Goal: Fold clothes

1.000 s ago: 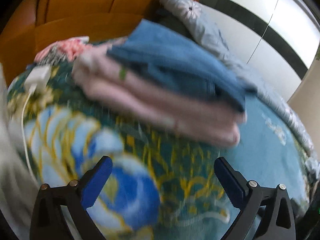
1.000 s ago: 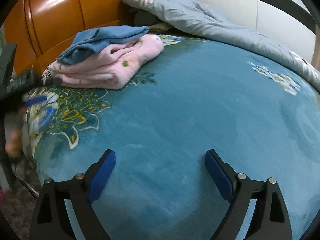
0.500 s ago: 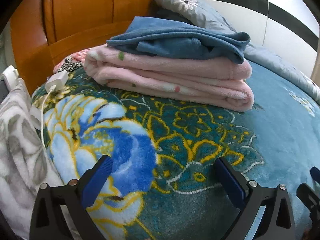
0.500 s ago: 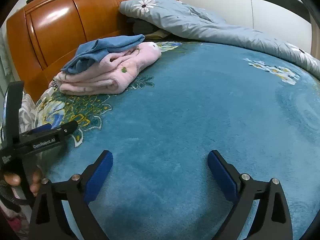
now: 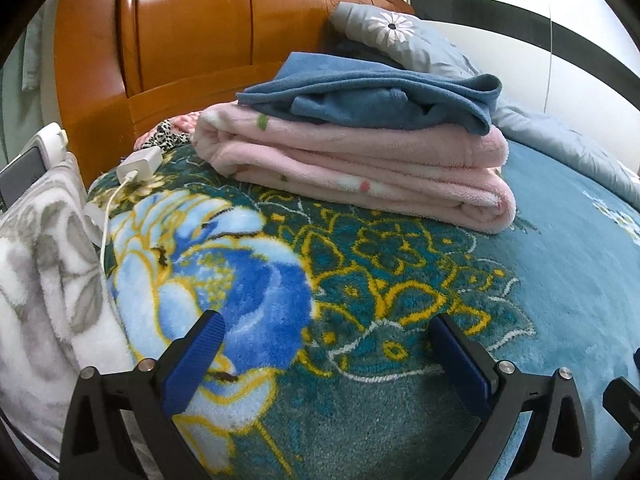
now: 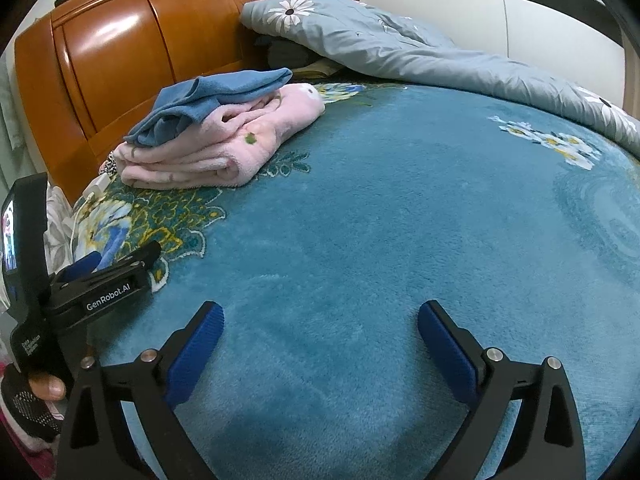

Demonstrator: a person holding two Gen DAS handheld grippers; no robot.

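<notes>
A folded pink fleece garment (image 5: pixel 360 168) (image 6: pixel 224 148) lies on the teal bedspread (image 5: pixel 560 280) (image 6: pixel 400 220) near the headboard. A folded blue garment (image 5: pixel 372 96) (image 6: pixel 208 100) rests on top of it. My left gripper (image 5: pixel 326 330) is open over the floral corner of the bedspread, a short way in front of the stack, with nothing between its fingers. It also shows at the left of the right wrist view as the left gripper (image 6: pixel 116 264), held by a gloved hand (image 6: pixel 36 396). My right gripper (image 6: pixel 318 318) is open over plain teal plush, holding nothing.
An orange wooden headboard (image 5: pixel 180 48) (image 6: pixel 120 60) stands behind the stack. A grey daisy-print quilt (image 6: pixel 420 48) (image 5: pixel 400 32) lies along the far side. A white charger with cable (image 5: pixel 140 162) and a grey-white floral blanket (image 5: pixel 44 264) lie at the left bed edge.
The left gripper swung from a blurred, closer look at the stack to a steady, lower view over the floral corner. It has come into the right wrist view. The right gripper barely moved.
</notes>
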